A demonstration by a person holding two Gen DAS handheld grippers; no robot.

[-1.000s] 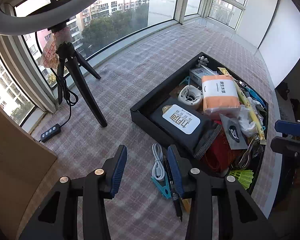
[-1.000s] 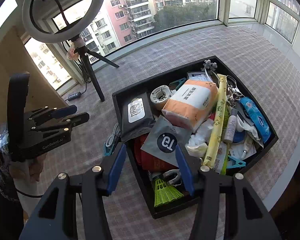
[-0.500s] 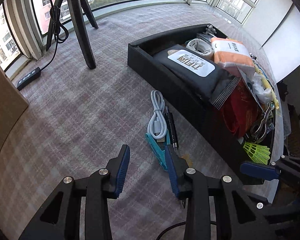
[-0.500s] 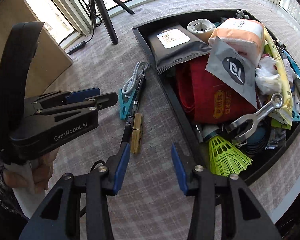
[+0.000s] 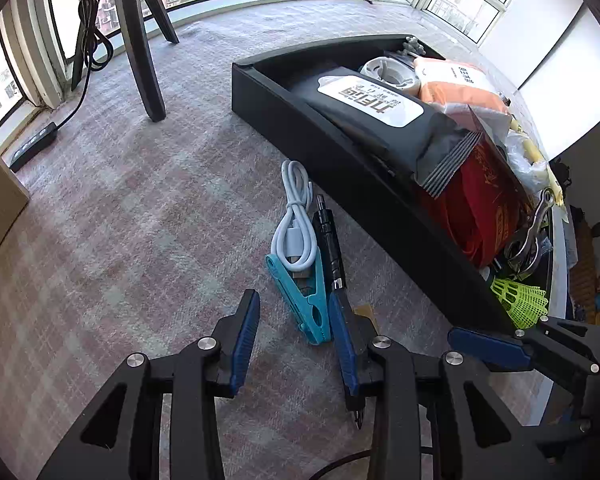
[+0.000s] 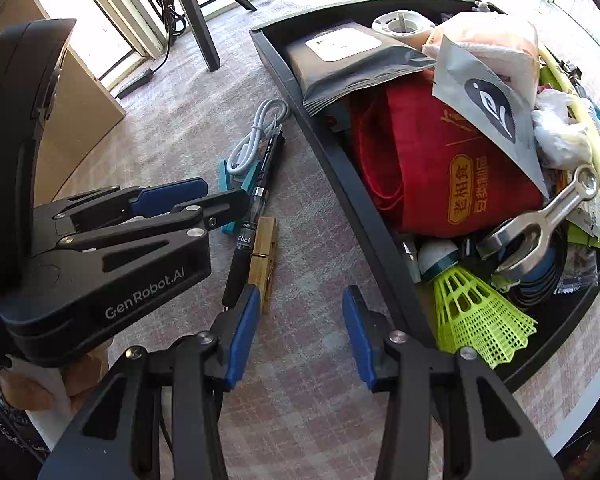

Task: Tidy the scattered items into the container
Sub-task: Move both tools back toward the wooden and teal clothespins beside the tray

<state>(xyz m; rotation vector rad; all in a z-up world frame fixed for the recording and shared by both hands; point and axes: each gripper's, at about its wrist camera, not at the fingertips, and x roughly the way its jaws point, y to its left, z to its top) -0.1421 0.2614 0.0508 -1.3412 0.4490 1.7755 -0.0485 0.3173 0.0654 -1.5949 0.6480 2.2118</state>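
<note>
Cable [image 5: 294, 216], pen [image 5: 330, 248], teal clip [image 5: 302, 296] and wooden peg [image 6: 263, 258] lie together on the table [image 5: 120, 216], just left of the full tray [image 5: 340, 168]. Left gripper [image 5: 296, 340] and right gripper [image 6: 298, 332] hover beside them, released and empty.

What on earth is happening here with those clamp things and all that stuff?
A person is tidying loose items into the full black tray. Still outside it, on the checked cloth, lie a coiled white cable, a black pen, a teal plastic clip and a wooden clothespin. The left gripper and right gripper hover open and empty above them.
</note>
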